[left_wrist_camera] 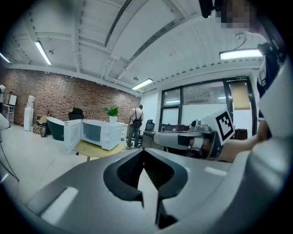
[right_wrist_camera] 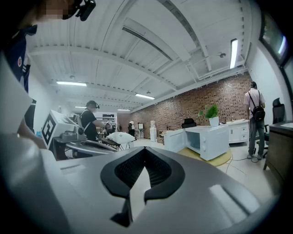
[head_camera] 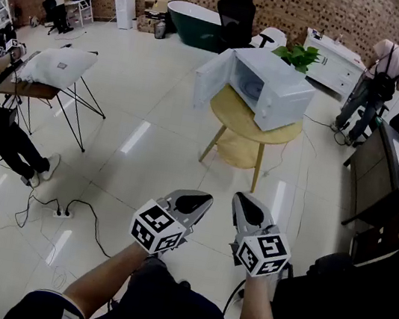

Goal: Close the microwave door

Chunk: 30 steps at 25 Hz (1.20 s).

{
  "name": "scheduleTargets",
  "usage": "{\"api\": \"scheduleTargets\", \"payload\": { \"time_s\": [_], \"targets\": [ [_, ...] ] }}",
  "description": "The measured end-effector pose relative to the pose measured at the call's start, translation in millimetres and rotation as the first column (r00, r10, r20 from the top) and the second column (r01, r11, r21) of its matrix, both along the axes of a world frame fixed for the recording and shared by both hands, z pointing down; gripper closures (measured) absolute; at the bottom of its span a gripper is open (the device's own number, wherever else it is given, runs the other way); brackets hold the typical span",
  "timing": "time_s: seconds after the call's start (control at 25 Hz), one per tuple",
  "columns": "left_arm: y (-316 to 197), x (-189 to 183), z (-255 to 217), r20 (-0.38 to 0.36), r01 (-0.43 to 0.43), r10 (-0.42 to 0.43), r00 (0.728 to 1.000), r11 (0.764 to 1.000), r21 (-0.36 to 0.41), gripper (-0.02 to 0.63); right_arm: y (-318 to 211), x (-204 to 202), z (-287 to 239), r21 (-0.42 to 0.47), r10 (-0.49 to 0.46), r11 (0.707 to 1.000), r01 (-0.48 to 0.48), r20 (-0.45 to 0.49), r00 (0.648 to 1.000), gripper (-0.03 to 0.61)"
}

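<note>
Microwave door: open past tabletop left edge; left gripper, right gripper: jaws closed, empty, well apart; approach, push outer face

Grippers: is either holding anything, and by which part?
Nothing held: the left gripper and right gripper have jaws shut, empty; microwave stands apart, door open.

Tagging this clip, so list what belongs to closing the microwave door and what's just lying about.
Job: microwave, its open door, left gripper, right gripper.
Lying about: pillow, bathtub, potted plant, office chair, power strip.
</note>
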<state>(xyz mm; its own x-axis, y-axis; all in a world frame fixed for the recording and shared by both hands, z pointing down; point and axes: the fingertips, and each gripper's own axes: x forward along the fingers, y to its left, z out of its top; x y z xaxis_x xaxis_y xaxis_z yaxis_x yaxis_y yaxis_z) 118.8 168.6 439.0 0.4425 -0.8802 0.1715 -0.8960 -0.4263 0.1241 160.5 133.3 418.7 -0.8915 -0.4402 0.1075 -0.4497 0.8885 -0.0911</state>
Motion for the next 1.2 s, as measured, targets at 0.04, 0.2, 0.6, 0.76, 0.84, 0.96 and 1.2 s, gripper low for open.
{"api": "scheduleTargets", "payload": {
  "time_s": [0.04,0.2,0.6,0.76,0.84,0.96,1.2],
  "targets": [
    [-1.1,-2.2,-0.3,-0.001,0.002,-0.002,1.000,1.000,0.002,0.603,-1.1,-3.2,0.0,0.000,-0.004,1.000,0.004,-0.002,1.000,0.577],
    [-9.6,-13.1,-1.1,-0.003,0.006,-0.006,1.000,1.000,0.004,0.603,-7.9,-14.5,0.4,-0.002,-0.013,1.000,0.013,-0.010,1.000,0.577],
    [-79.0,-80.8,0.5,-0.031,-0.011,0.011,0.999,1.000,0.007,0.603,-74.5,-65.8,3.8,-0.006,0.039,0.999,-0.040,-0.042,0.998,0.577],
    [-113.1,-103.3,-1.0,-0.036,-0.052,0.052,0.998,0.999,0.002,0.603,-107.2,-92.4,2.2,-0.012,0.070,0.997,-0.071,-0.056,0.996,0.577],
    [-127.2,-114.6,-1.2,-0.030,-0.074,0.074,0.997,0.997,0.000,0.603,-122.9,-105.9,1.5,-0.015,0.088,0.996,-0.089,-0.060,0.994,0.577],
    [-146.1,-132.8,-0.5,-0.020,-0.107,0.107,0.994,0.994,0.003,0.603,-145.7,-128.8,-5.4,-0.001,0.120,0.993,-0.120,-0.055,0.991,0.577],
    [-174.8,-166.0,3.0,-0.031,-0.139,0.138,0.990,0.990,-0.004,0.603,-179.2,-156.7,-16.3,0.012,0.175,0.984,-0.175,-0.047,0.983,0.577]
  ]
}}
